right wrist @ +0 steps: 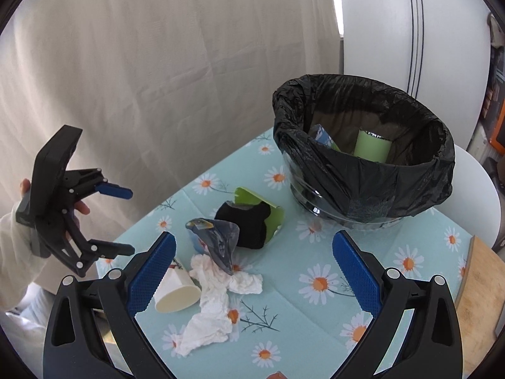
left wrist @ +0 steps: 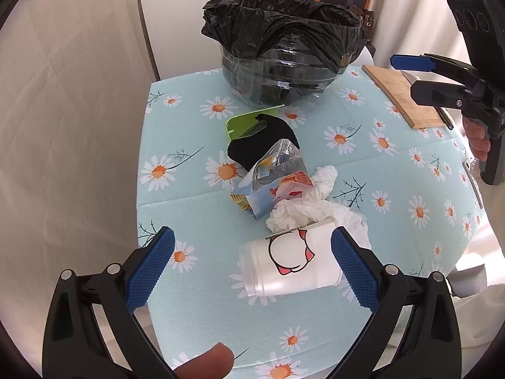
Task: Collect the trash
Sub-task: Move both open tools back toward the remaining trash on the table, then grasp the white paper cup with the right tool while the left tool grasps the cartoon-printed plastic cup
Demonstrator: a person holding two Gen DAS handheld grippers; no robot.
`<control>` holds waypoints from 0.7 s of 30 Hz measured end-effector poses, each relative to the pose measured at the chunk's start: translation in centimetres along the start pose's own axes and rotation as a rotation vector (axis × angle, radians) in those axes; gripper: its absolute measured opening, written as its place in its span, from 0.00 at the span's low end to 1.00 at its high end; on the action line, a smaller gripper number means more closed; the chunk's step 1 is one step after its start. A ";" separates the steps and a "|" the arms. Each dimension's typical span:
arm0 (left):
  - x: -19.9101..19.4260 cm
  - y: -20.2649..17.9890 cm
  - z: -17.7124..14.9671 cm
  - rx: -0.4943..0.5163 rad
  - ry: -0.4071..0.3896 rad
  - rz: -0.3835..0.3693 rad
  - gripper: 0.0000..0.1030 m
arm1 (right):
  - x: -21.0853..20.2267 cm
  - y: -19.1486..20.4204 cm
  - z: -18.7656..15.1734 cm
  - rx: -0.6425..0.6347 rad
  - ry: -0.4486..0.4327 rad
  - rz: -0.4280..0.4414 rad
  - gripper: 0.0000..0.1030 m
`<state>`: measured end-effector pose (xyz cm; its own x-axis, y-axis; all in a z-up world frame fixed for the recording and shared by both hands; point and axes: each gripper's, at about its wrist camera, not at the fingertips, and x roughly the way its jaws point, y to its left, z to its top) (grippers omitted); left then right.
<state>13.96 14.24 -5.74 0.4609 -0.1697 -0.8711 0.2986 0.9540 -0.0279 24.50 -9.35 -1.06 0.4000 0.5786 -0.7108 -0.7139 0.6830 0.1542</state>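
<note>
1. The paper cup (left wrist: 290, 260) lies on its side low in the left wrist view, between your left gripper's (left wrist: 252, 267) spread fingers; whether either pad touches it you cannot tell from here.
2. Just above it in that view sit crumpled white tissue (left wrist: 311, 203), a torn foil wrapper (left wrist: 271, 173), a black cloth (left wrist: 262, 140) and a green card (left wrist: 244, 123), heaped at the centre of the daisy-print surface (left wrist: 189, 94).
3. The bin (right wrist: 366, 148), lined with a black bag, stands at the upper centre of the left wrist view and already holds a green packet (right wrist: 371, 147).
4. Your right gripper (right wrist: 252, 268) hangs released above the surface, grasping nothing, with the tissue below its fingers.
5. A wooden board (left wrist: 404, 94) lies at the right of the left wrist view.
6. Pale curtain (right wrist: 157, 63) fills the upper left of the right wrist view.
</note>
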 end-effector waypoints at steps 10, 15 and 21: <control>2.4 -1.1 -1.9 0.034 0.035 -0.080 0.94 | 2.6 1.8 -2.2 0.022 0.077 0.016 0.92; 3.7 -1.0 -2.6 0.021 0.063 -0.128 0.94 | 3.4 2.6 -3.5 0.049 0.107 0.014 0.92; 5.3 -0.7 -3.0 -0.002 0.084 -0.160 0.73 | 3.6 3.1 -5.0 0.074 0.137 0.001 0.92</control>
<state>13.67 13.43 -11.79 0.3365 -0.2982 -0.8932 0.3611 0.9169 -0.1700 20.83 -7.37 -6.59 0.3135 0.5166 -0.7968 -0.6678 0.7165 0.2017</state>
